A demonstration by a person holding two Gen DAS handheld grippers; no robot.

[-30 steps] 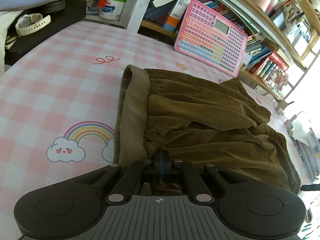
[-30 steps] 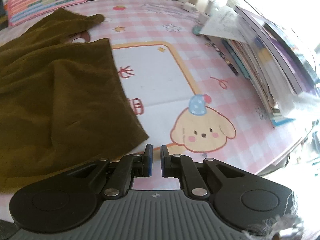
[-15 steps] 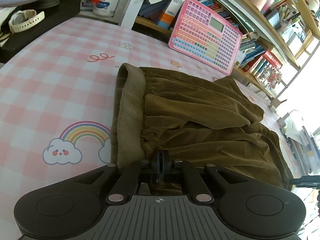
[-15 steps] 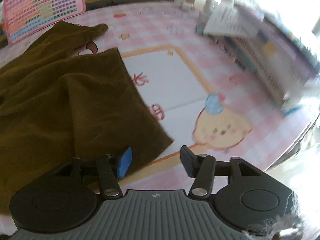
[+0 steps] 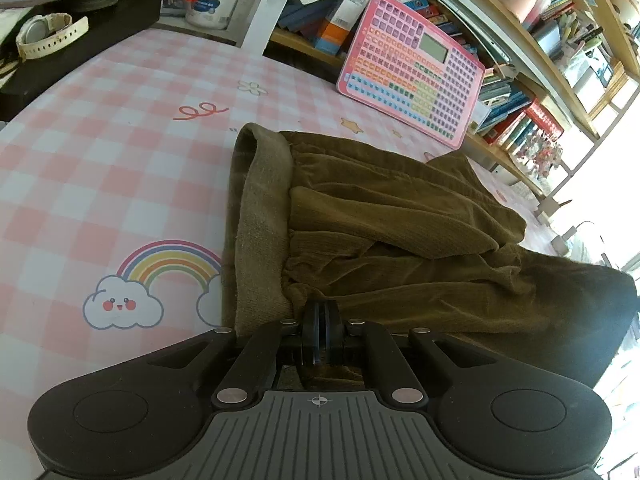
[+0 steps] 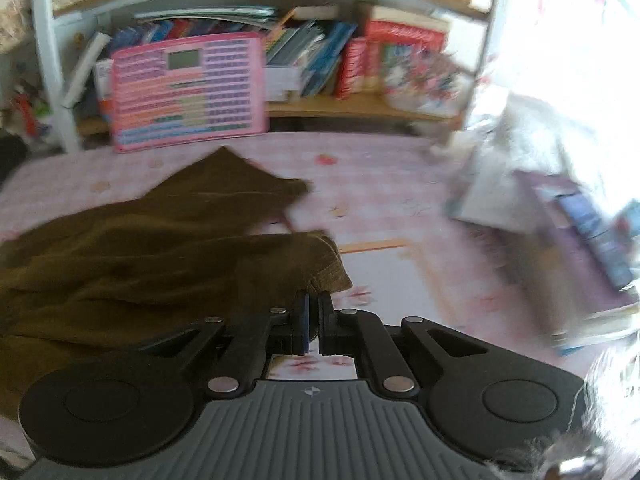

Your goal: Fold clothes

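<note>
The brown shorts (image 5: 400,248) lay rumpled on the pink checked mat (image 5: 100,168); the left gripper (image 5: 320,328) pinched their near waistband; the right gripper (image 6: 313,316) pinched a lifted hem corner.

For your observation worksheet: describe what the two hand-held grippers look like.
Both the left hand-held gripper and the right hand-held gripper are alike: grey ribbed body with a small crosshair mark, round black side housings, black linkage arms with silver rivets, blue-padded black fingers.
</note>
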